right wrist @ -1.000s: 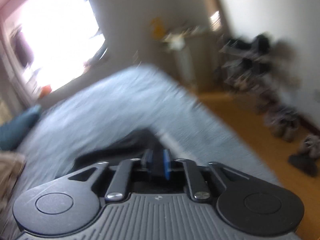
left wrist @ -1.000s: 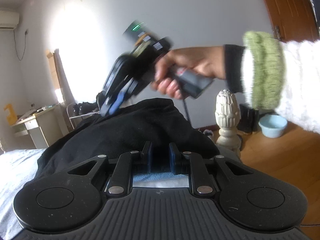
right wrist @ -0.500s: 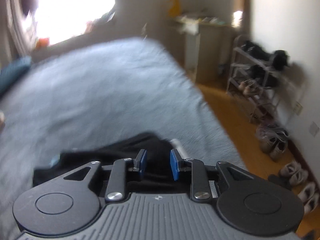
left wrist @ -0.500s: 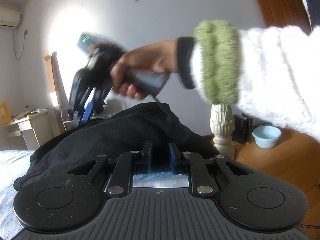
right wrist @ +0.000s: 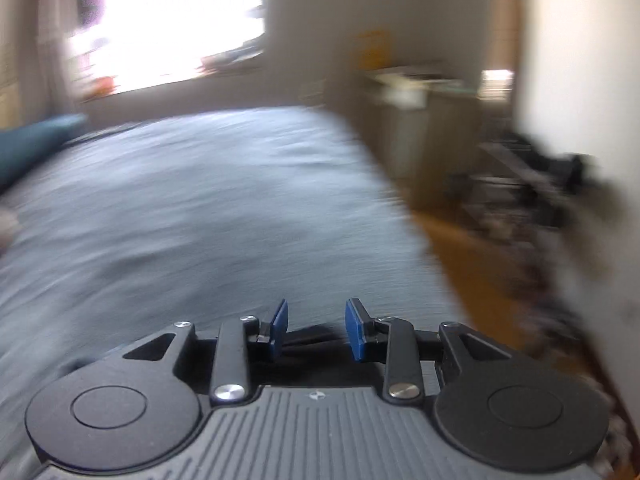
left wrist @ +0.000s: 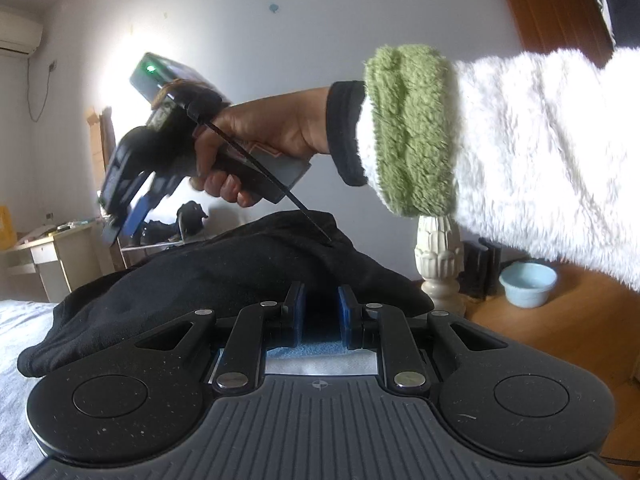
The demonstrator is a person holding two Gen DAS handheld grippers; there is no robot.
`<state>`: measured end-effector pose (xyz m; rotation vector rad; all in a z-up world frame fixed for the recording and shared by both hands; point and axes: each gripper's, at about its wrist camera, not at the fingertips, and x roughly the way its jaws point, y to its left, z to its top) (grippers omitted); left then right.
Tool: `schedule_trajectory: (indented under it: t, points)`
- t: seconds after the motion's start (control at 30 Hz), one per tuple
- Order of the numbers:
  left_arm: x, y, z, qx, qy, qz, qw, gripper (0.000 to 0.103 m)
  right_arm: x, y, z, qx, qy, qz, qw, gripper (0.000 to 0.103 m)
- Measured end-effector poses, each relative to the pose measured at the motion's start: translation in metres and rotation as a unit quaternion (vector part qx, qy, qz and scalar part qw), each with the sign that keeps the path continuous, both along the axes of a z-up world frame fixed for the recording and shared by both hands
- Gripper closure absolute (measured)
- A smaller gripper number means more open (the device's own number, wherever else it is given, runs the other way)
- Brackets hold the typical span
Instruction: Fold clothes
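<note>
A black garment (left wrist: pixel 224 280) lies heaped on the grey-blue bed (right wrist: pixel 208 216). At the bottom of the left wrist view, my left gripper (left wrist: pixel 321 312) stands nearly closed, and its blue pads pinch a fold of the garment's near edge. A hand in a white fleece sleeve (left wrist: pixel 540 168) holds my right gripper (left wrist: pixel 120 228) above the garment's far left side, tilted down. Its jaws are opening. In the blurred right wrist view nothing is pressed between the right gripper's (right wrist: pixel 316 320) pads, and a strip of the black garment (right wrist: pixel 310 336) shows just below them.
A white carved post (left wrist: pixel 438 264) and a light blue bowl (left wrist: pixel 528 284) stand on the wooden floor to the right. A desk (left wrist: pixel 52 252) and a shoe rack (right wrist: pixel 532 192) stand past the bed's far edge. A teal pillow (right wrist: pixel 36 148) lies by the window.
The right gripper has let go of the black garment: its pads were together on the cloth and now stand apart. It swung leftward across the left wrist view and rolled.
</note>
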<state>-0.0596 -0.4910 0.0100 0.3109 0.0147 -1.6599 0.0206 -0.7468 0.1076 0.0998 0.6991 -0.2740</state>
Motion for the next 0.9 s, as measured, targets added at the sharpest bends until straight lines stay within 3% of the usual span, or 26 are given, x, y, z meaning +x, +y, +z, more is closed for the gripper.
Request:
schedule_trajectory:
  t: [0.1, 0.17, 0.27, 0.33, 0.4, 0.5, 0.63, 0.73, 0.83, 0.9]
  points:
    - [-0.002, 0.001, -0.001, 0.002, -0.003, 0.003, 1.0, 0.086, 0.025, 0.005, -0.023, 0.038, 0.061, 0.039, 0.997, 0.069]
    - [-0.003, 0.001, 0.0, 0.003, -0.005, 0.004, 1.0, 0.086, 0.041, -0.001, -0.043, 0.05, 0.084, 0.018, 0.995, 0.07]
    - [-0.003, 0.001, 0.002, 0.006, -0.01, 0.004, 0.9999, 0.086, 0.051, -0.016, -0.051, 0.008, 0.068, -0.098, 0.993, 0.076]
    - [-0.004, 0.002, 0.003, 0.008, -0.014, 0.003, 0.9999, 0.086, 0.047, -0.018, -0.044, -0.014, 0.04, -0.146, 0.988, 0.073]
    - [-0.004, 0.002, 0.002, 0.008, -0.017, 0.003, 0.9998, 0.086, 0.033, -0.012, -0.028, -0.004, -0.004, -0.107, 0.994, 0.073]
    - [-0.004, 0.003, 0.002, 0.006, -0.015, 0.003, 0.9999, 0.086, 0.015, 0.018, -0.005, 0.006, -0.035, 0.044, 0.998, 0.072]
    - [-0.006, 0.006, 0.001, 0.006, -0.014, 0.005, 0.9999, 0.086, 0.025, 0.068, -0.017, -0.025, 0.055, 0.209, 0.976, 0.068]
    - [-0.004, 0.008, 0.001, 0.006, -0.009, 0.008, 0.9999, 0.086, 0.052, 0.084, -0.044, -0.066, 0.09, 0.2, 0.973, 0.068]
    - [-0.005, 0.011, 0.003, 0.009, -0.008, 0.007, 0.9999, 0.086, 0.062, 0.078, -0.044, -0.084, 0.052, 0.115, 0.988, 0.064]
    - [-0.007, 0.012, 0.004, 0.01, -0.015, 0.006, 0.9998, 0.086, 0.05, 0.072, -0.034, -0.104, 0.013, 0.067, 0.992, 0.064]
